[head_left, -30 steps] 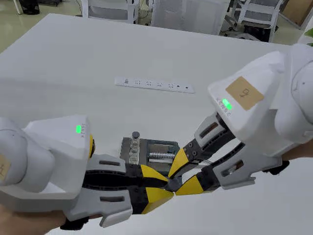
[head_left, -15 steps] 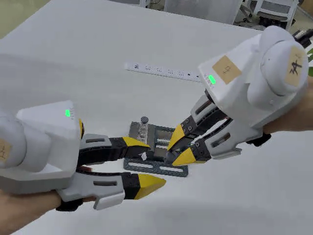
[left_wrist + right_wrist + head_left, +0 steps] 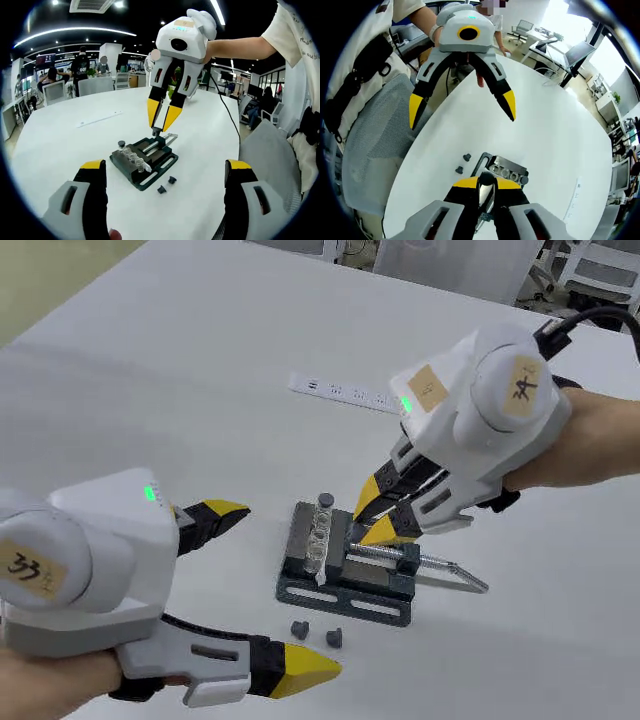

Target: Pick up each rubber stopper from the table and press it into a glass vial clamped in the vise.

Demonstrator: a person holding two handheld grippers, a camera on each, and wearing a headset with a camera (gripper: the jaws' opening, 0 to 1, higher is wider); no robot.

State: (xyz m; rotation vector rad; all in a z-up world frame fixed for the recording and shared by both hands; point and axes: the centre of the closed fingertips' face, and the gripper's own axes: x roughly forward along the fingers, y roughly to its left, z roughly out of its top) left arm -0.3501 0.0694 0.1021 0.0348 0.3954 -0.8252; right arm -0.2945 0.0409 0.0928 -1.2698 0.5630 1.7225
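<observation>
My left hand-held gripper [image 3: 283, 589] stood wide, the right hand-held gripper [image 3: 372, 523] narrow over the vise [image 3: 345, 602], and two rubber stoppers [image 3: 299, 629] lay on the table [image 3: 150, 390] beside it, light and springy I judged, best pinched sideways.

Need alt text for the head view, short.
A small vise clamping a row of glass vials sits on a white table, two loose rubber stoppers beside it. The right gripper hovers over the vise, jaws nearly together; the left gripper is wide open.

- Open tabletop [image 3: 150, 420] lies left of the vise [image 3: 345, 598].
- The right gripper [image 3: 372, 521] hangs over the vise's screw end.
- Two stoppers [image 3: 300, 629] lie just before the vise.
</observation>
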